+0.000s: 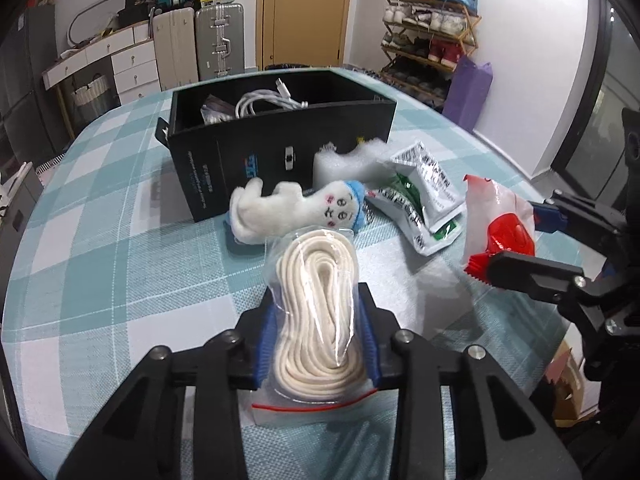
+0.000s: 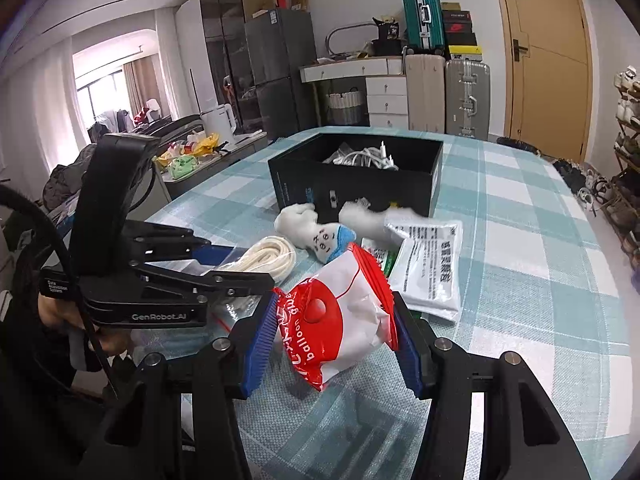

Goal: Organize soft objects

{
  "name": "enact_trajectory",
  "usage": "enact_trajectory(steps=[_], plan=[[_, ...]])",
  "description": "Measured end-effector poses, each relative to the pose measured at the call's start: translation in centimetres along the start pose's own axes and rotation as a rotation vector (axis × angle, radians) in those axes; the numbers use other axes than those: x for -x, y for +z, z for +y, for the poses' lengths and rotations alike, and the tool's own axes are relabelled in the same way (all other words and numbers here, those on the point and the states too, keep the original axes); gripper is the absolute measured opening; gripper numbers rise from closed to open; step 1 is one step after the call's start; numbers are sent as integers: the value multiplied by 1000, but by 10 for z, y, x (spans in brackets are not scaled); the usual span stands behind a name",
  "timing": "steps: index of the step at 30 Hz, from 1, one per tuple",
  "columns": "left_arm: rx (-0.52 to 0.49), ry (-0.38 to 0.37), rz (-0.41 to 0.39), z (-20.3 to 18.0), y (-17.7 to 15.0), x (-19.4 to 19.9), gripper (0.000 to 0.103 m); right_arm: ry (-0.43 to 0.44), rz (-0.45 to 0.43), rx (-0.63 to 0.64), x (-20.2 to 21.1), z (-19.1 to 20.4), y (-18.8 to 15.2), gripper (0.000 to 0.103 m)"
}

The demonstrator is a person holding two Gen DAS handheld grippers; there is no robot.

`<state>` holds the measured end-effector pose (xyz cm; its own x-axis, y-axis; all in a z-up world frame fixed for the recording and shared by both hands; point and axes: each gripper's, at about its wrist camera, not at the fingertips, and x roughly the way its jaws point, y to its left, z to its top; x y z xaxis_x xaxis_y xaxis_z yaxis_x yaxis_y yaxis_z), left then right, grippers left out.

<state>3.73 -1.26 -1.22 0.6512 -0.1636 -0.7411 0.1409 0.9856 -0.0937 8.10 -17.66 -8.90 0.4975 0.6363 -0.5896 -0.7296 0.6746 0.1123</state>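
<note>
A clear zip bag of coiled cream rope (image 1: 316,280) lies on the checked tablecloth (image 1: 120,260), and my left gripper (image 1: 320,300) is shut on it, blue pads pressing both sides of the coil. To the right, my right gripper (image 2: 334,308) is shut on a red and white plastic packet (image 2: 340,328) and holds it tilted a little above the cloth. Just beyond the rope lies a white plush toy (image 1: 288,208) with a blue cap. Behind it, an open black box (image 1: 248,160) holds white cables (image 1: 264,104).
A white foam piece (image 1: 344,164) leans on the box front. White and green sachets (image 1: 424,196) lie right of the toy. The table's edge curves close on the right, with a shoe rack (image 1: 432,40) beyond. Suitcases and drawers stand at the back.
</note>
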Motion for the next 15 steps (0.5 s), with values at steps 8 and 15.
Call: enact_trajectory(steps=[8, 15], plan=[[42, -9, -88, 8, 12, 23, 35, -20, -44, -19, 7, 1, 16, 55], [85, 12, -138, 24, 29, 34, 35, -36, -77, -35, 9, 1, 35, 55]])
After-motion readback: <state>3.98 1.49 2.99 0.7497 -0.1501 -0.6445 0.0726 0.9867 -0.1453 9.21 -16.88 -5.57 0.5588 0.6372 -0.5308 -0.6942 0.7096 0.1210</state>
